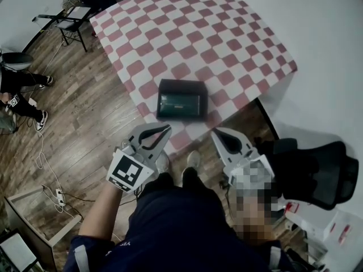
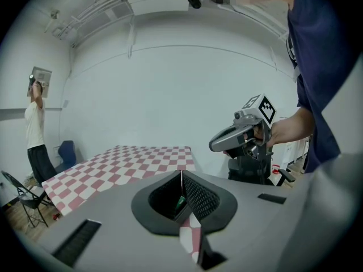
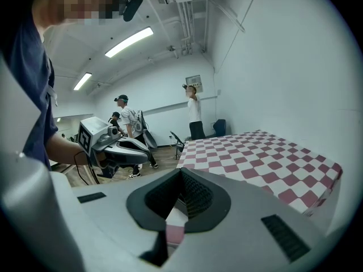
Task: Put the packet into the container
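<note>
Black container (image 1: 182,84) (by checked cloth (image 1: 198,33) edge)

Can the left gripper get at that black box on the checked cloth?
Probably yes: the black box sits at the near edge of the cloth, just ahead of the left gripper, nothing between them. Its jaws are shut, though.

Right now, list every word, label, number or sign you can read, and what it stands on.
Nothing is legible in any view.
Marker cube: black-and-white code pattern, no letters.
Sleeve print: too small to read.
Wall sign: too blurred.
White boxes: red marks, blurred.
Packet in the container: no readable print.
</note>
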Demonstrator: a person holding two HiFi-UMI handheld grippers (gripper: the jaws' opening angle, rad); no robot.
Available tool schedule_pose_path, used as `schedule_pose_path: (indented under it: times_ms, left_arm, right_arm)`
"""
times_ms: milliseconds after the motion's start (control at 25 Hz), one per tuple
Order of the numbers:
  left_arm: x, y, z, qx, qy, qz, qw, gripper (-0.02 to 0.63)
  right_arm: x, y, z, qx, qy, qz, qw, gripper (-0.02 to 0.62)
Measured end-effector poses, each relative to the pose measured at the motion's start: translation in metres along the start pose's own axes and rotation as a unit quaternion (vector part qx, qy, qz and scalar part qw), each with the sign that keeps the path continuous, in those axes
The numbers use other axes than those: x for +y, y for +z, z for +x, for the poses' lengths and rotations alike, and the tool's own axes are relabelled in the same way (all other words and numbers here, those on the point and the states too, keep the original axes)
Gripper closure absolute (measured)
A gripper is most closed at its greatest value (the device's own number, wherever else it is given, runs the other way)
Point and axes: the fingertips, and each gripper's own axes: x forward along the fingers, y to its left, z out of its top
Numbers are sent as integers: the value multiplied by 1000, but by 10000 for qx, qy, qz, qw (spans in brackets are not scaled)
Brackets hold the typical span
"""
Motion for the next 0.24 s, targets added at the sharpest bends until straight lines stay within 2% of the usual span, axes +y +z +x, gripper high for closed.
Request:
schedule_pose_path:
  times_ms: [240]
  left_arm:
    - [4,2,-3,-41,108,-23,9999,577]
  right_arm:
    - [2,2,2,-13,64,-24,10000,583]
